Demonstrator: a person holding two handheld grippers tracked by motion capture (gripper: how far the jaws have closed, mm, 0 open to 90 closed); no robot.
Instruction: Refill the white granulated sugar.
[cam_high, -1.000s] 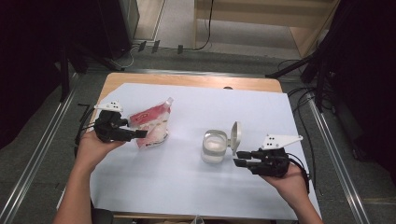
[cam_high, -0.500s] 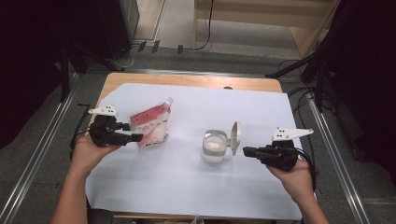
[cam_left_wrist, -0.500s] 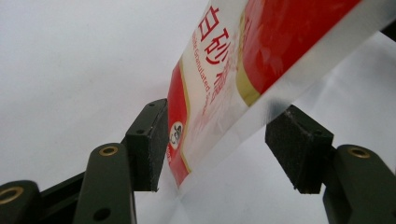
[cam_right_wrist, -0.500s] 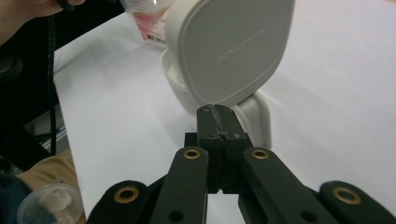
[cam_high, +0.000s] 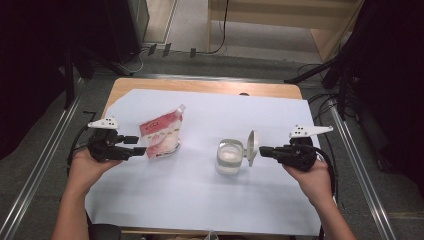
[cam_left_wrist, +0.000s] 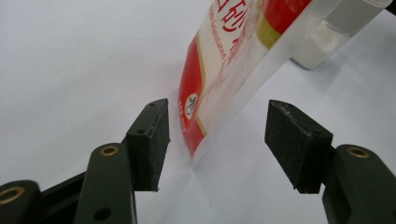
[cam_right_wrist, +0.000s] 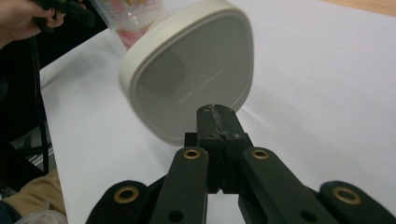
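My right fingers are pressed flat together with nothing between them, having just closed, their tips just short of the upright lid of the small clear container. That lid stands open on the side nearest my right gripper, its pale outer face turned toward me. The container sits on the white sheet right of the middle, with something white inside.

My left fingers stand apart, at a middling width, either side of the bottom corner of the red and white pouch, and neither pad presses on it. The pouch lies on the sheet left of the container, well apart from it, its spout corner pointing away from me. My left gripper comes at it from the left edge of the surface, whose wooden top shows beyond the sheet.
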